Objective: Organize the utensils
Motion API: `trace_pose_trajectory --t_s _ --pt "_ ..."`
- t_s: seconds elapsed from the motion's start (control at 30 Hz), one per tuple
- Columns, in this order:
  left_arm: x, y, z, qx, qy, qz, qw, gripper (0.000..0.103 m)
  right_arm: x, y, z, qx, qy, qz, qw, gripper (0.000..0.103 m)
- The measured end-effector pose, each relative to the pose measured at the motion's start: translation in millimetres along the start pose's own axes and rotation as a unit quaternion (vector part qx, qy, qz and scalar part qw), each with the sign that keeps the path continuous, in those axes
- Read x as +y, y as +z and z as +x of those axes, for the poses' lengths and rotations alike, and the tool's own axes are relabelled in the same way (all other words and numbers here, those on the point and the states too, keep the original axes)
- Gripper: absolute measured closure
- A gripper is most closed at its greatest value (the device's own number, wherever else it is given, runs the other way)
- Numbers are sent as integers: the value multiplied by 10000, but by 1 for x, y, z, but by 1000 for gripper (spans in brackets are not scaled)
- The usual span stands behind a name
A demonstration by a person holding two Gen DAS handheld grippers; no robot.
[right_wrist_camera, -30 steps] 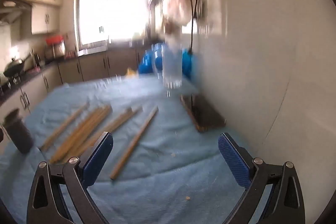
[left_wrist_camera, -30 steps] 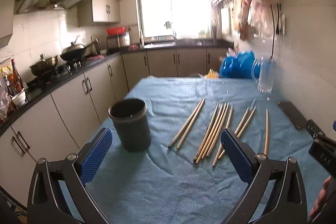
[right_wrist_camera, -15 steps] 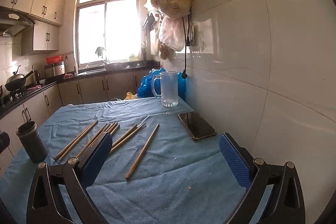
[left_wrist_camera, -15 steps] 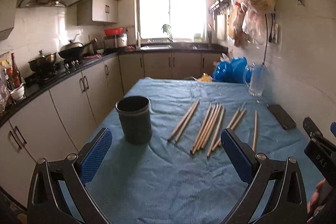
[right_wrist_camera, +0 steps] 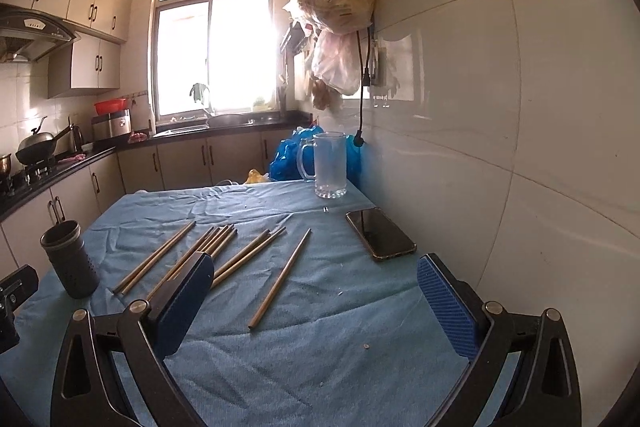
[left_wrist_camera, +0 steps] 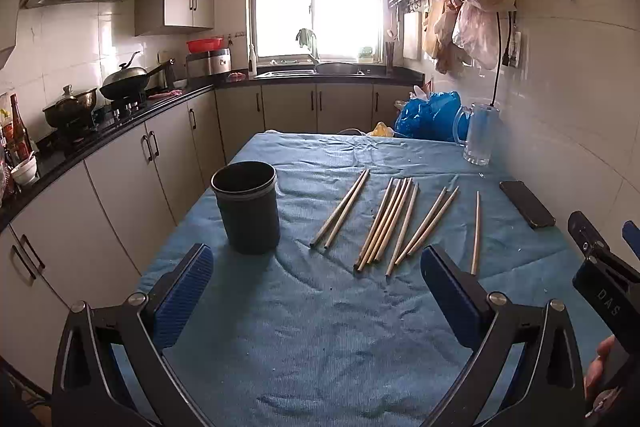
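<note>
Left gripper (left_wrist_camera: 316, 275) held above the near edge of the tabletop (left_wrist_camera: 320, 339), blue-padded fingers (left_wrist_camera: 182, 293) spread wide and gripping nothing. Right gripper (right_wrist_camera: 314, 293) likewise poised over the near edge beside the tiled wall, fingers (right_wrist_camera: 446, 311) parted wide – nothing between them. Blue cloth (right_wrist_camera: 320, 367) spread across the whole tabletop, wrinkled in places. Dark round holder (left_wrist_camera: 246, 211) stood upright near the left edge, mouth open, with no sticks seen rising from it. Wooden chopsticks (left_wrist_camera: 386, 223) laid flat across the middle of the cloth, well apart from the holder, all pointing roughly from near edge to far edge: a pair (left_wrist_camera: 340, 209) nearest the holder, then a tight bundle, then another pair (left_wrist_camera: 430, 221), then a single stick (left_wrist_camera: 475, 233) closest to the right edge. Seen from the right wrist, that single stick (right_wrist_camera: 280, 279) lay just ahead of the right gripper's left finger, with the bundle partly hidden behind that finger. Dark phone (right_wrist_camera: 380, 233) rested flat near the right edge – close to the wall. Clear glass mug (right_wrist_camera: 326, 165) stood upright at the far right corner, with blue plastic bags (left_wrist_camera: 430, 115) just behind it at the far edge. Part of a hand (left_wrist_camera: 598, 373) glimpsed at the lower right of the left wrist view, beside the other gripper's black body.
</note>
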State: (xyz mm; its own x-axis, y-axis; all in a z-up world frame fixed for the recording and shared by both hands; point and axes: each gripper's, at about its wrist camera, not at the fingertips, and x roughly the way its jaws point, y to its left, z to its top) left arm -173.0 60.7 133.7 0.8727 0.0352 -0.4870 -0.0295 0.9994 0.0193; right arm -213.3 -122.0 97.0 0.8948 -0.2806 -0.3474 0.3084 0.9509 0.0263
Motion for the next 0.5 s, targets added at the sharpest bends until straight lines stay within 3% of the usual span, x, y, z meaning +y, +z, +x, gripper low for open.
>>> trace_pose_trajectory --t_s 0.5 --pt "-2 -9 21 343 40 99 9994 0 7 -11 14 273 64 -29 9996 0"
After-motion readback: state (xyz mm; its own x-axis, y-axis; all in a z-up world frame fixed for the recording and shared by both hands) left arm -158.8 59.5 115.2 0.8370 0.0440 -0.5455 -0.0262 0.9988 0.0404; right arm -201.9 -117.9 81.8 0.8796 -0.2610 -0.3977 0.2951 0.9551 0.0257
